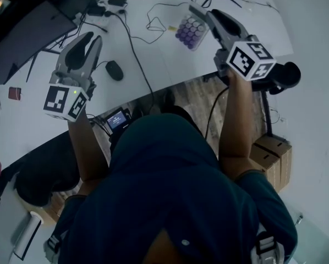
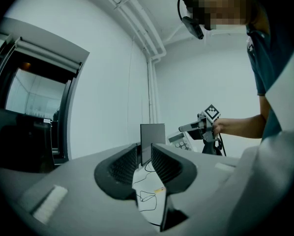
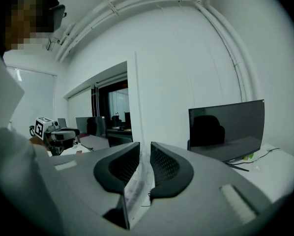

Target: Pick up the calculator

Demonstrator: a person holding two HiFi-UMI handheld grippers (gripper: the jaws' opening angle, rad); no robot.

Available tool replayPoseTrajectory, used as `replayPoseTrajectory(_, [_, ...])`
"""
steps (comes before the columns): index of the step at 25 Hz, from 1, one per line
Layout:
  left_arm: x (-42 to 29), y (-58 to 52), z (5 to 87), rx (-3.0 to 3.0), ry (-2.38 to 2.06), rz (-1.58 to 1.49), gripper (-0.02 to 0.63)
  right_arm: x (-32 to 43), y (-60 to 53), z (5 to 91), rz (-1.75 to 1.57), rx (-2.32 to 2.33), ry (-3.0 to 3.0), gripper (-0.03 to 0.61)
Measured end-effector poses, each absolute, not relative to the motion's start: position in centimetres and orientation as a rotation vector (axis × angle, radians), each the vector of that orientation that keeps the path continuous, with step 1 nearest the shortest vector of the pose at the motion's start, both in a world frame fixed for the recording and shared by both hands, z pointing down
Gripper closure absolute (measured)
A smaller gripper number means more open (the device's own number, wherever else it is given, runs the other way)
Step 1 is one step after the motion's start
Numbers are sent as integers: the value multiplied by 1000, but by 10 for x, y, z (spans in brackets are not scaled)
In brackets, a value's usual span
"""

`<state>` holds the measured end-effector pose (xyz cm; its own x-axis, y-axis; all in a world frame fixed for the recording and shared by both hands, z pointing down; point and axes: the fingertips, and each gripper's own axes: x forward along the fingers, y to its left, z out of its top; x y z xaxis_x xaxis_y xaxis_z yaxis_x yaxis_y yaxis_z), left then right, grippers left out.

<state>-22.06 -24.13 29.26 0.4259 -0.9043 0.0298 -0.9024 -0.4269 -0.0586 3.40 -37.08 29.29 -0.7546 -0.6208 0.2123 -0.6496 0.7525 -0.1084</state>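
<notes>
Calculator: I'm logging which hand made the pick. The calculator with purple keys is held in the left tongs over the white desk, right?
Not quite: the calculator is held in the right tongs, not the left. The head view shows it at their tip over the white desk, and the left gripper view shows the same. The left tongs hold nothing.

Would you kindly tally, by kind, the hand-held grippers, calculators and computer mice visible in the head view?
hand-held grippers: 2 (left hand-held gripper, right hand-held gripper)
calculator: 1
computer mouse: 1
Total: 4
</notes>
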Motion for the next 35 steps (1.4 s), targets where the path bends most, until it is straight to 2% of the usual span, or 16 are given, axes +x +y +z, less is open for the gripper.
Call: replayPoseTrajectory(35, [-214,-254,291,-2637,1623,-37,529,33,-358,268,198,991,-2799,503])
